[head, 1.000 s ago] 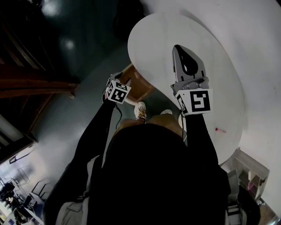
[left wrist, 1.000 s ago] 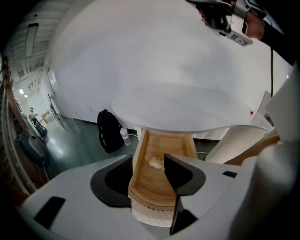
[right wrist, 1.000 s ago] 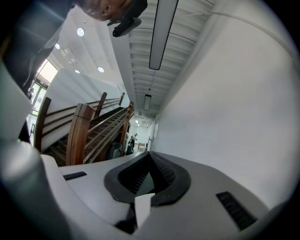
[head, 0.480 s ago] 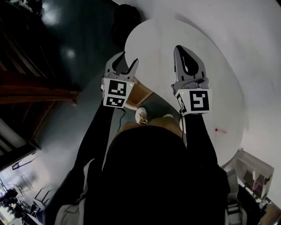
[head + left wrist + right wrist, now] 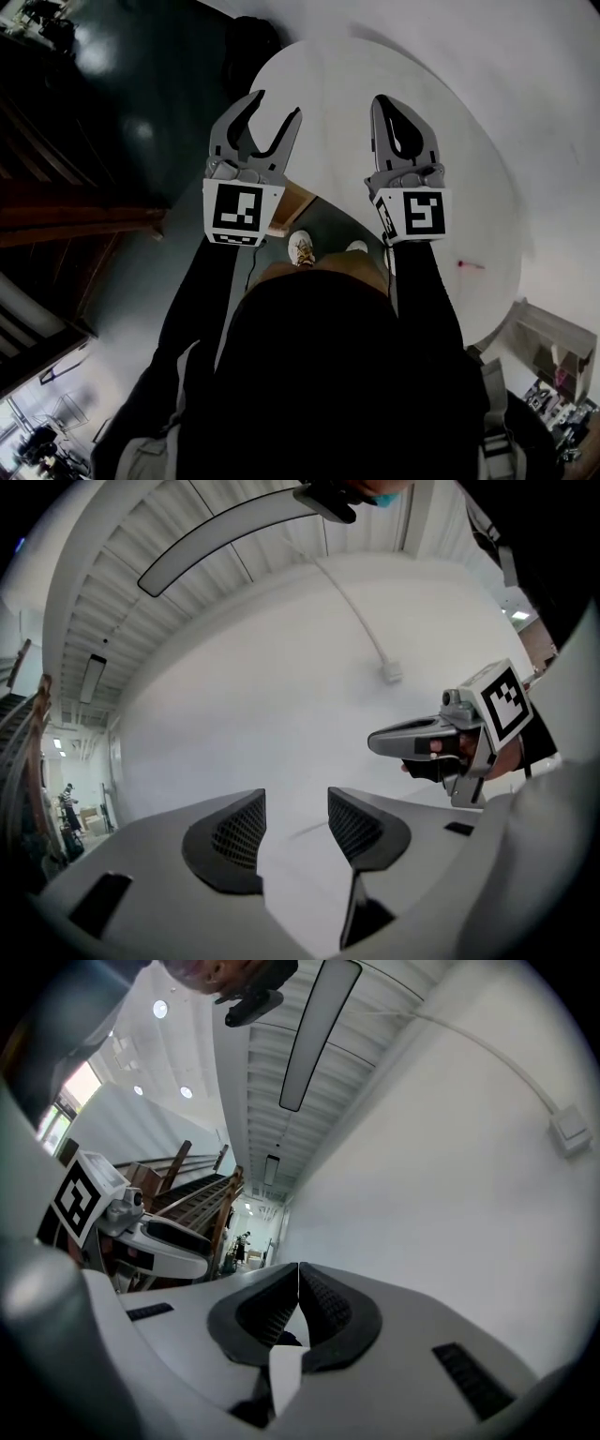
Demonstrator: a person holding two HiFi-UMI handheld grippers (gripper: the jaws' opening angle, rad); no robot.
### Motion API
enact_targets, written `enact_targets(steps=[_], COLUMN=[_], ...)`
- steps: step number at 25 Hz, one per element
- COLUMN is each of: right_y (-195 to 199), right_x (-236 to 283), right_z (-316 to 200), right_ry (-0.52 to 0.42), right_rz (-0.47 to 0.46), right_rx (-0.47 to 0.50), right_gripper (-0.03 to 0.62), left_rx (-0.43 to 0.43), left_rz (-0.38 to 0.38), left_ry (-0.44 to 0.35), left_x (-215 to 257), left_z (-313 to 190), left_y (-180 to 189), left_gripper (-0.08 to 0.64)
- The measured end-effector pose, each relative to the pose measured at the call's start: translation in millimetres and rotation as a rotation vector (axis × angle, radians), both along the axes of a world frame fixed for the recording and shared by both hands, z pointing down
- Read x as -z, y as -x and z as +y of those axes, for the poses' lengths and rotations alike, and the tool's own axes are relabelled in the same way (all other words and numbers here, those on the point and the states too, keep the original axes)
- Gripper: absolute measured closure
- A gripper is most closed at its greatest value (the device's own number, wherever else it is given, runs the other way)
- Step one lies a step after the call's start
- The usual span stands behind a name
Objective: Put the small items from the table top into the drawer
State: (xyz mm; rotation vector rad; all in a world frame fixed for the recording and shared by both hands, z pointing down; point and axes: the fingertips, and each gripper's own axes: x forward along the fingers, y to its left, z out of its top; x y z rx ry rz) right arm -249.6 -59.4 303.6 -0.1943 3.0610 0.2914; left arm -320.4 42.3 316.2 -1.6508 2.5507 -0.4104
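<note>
Here: left claw (image 5: 277, 105), agape, empty, at table (image 5: 469, 141) edge; right claw (image 5: 380, 101), closed, empty, above table; drawer (image 5: 292, 201) mostly hidden beneath.

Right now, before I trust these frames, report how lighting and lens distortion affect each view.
Head view: strong fisheye; the white table top looks washed out, and the dark floor carries glare spots. Left gripper view: the lens bows the ceiling light strip into an arc; the wall is evenly lit. Right gripper view: the window at upper left is blown out.
</note>
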Motion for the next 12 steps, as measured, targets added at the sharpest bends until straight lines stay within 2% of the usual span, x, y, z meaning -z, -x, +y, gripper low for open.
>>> enact_targets(steps=[6, 12], right_y=[-52.7, -126.9], right_x=[5.3, 11.0], right_z=[-38.7, -87.8], right_ry=[-0.052, -0.029], right_rz=[0.022, 0.031], right_rx=[-0.115, -0.255], right_gripper=[0.566, 0.566], left_rx=[-0.135, -0.25], left_rz=[0.009, 0.028], left_ry=[-0.009, -0.04], left_x=[6.9, 21.0], left_z=[-53.7, -105.7], left_y=[-49.7, -108.4], left_gripper=[0.339, 0.344])
